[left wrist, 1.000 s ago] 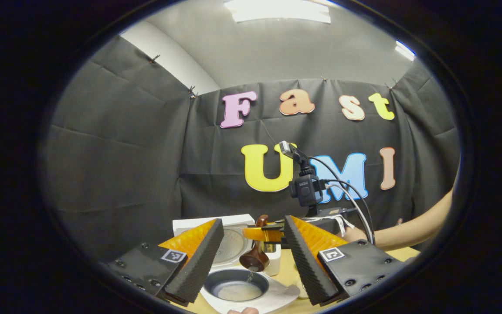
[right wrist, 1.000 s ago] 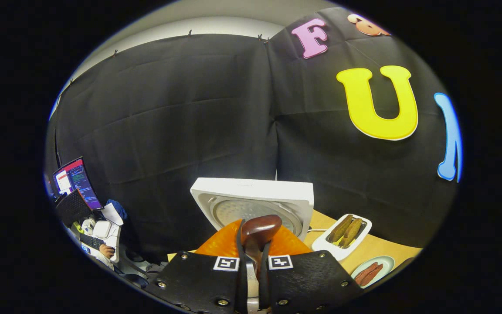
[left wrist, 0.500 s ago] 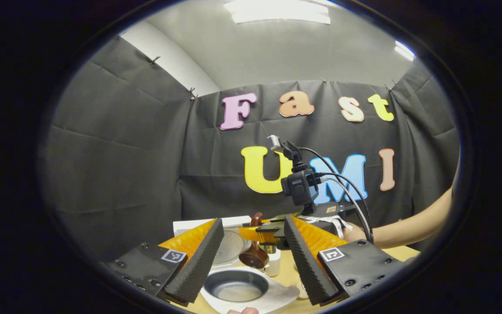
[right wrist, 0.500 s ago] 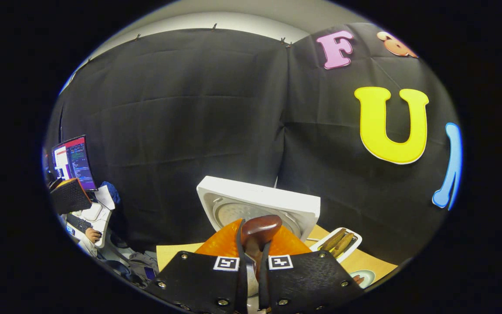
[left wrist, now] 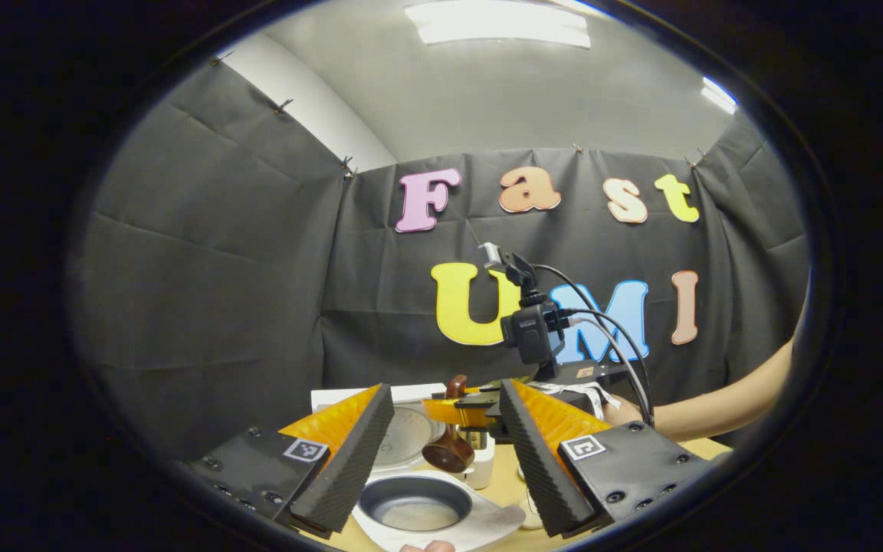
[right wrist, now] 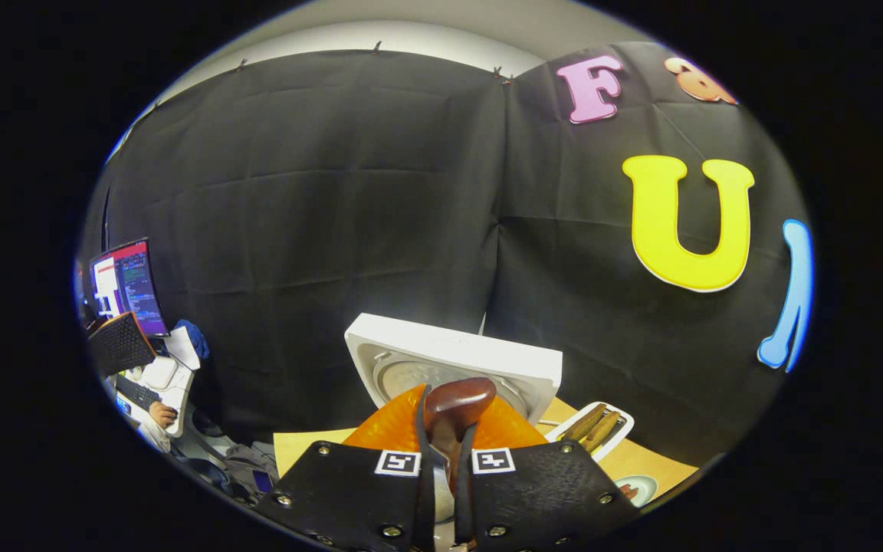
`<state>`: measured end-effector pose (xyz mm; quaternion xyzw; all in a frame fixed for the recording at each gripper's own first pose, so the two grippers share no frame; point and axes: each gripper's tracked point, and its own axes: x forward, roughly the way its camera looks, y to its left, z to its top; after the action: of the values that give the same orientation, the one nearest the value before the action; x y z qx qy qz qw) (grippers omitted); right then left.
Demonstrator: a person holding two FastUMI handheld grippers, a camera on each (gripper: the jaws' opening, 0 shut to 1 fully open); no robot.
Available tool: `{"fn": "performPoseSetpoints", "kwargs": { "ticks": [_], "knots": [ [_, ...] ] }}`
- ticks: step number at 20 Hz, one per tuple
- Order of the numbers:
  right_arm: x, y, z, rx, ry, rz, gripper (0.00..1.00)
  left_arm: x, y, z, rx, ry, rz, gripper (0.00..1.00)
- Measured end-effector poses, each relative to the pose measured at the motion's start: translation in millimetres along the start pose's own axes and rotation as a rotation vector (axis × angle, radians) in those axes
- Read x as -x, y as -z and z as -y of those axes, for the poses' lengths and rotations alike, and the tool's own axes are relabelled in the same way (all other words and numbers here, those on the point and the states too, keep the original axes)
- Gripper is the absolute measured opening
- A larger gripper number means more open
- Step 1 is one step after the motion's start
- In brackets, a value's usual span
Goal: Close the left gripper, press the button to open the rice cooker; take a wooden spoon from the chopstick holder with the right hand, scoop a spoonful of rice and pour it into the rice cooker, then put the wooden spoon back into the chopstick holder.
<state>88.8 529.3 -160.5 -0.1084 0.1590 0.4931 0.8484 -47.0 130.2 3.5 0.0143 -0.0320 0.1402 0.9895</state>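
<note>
In the left gripper view my left gripper (left wrist: 445, 391) stands open above the white rice cooker (left wrist: 487, 520), whose dark pot (left wrist: 415, 502) holds a layer of rice. Its lid (left wrist: 411, 425) stands raised behind. The right gripper (left wrist: 463, 412) hangs over the pot's far rim, shut on a dark wooden spoon (left wrist: 449, 454) with its bowl pointing down. In the right gripper view my right gripper (right wrist: 453, 410) grips the spoon's handle (right wrist: 457, 399), and the raised lid (right wrist: 457, 356) is just ahead.
A small white container (left wrist: 481, 469) stands behind the spoon. A person's forearm (left wrist: 717, 402) reaches in from the right. A white tray of brown sticks (right wrist: 593, 429) and a plate (right wrist: 637, 487) lie on the wooden table (right wrist: 641, 456). A monitor (right wrist: 123, 287) glows at far left.
A second ago grains were dropping from the spoon into the pot. The right gripper has since lifted the spoon a little and turned slightly. The left gripper has tilted slightly and stays open.
</note>
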Motion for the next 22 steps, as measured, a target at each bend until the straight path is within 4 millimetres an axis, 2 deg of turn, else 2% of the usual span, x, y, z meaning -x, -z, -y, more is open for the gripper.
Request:
{"fn": "performPoseSetpoints", "kwargs": {
  "ticks": [1,2,7,9,12,13,14,19,22],
  "knots": [
    [2,-1,3,-0.012,0.004,0.003,0.10,1,0,-1,-0.003,-0.001,-0.001,0.92],
    [6,-3,7,-0.025,0.011,0.007,0.10,1,0,0,-0.002,0.001,-0.003,0.95],
    [32,-11,28,-0.071,0.072,0.042,0.11,1,-1,5,0.013,0.021,-0.003,0.95],
    [48,-16,36,-0.103,0.101,0.061,0.10,1,-2,8,0.020,0.027,-0.002,0.92],
    [73,-24,48,-0.143,0.134,0.095,0.10,2,-1,9,0.016,0.038,-0.014,0.95],
    [81,-27,54,-0.157,0.150,0.108,0.10,3,0,11,0.016,0.044,-0.016,0.92],
    [90,-29,60,-0.176,0.163,0.122,0.10,2,-1,12,0.019,0.050,-0.017,0.97],
    [122,-28,82,-0.262,0.218,0.155,0.10,4,-1,21,0.021,0.086,-0.020,0.95],
    [150,-26,99,-0.279,0.275,0.176,0.10,5,0,26,0.016,0.113,-0.025,0.92]
  ]
}}
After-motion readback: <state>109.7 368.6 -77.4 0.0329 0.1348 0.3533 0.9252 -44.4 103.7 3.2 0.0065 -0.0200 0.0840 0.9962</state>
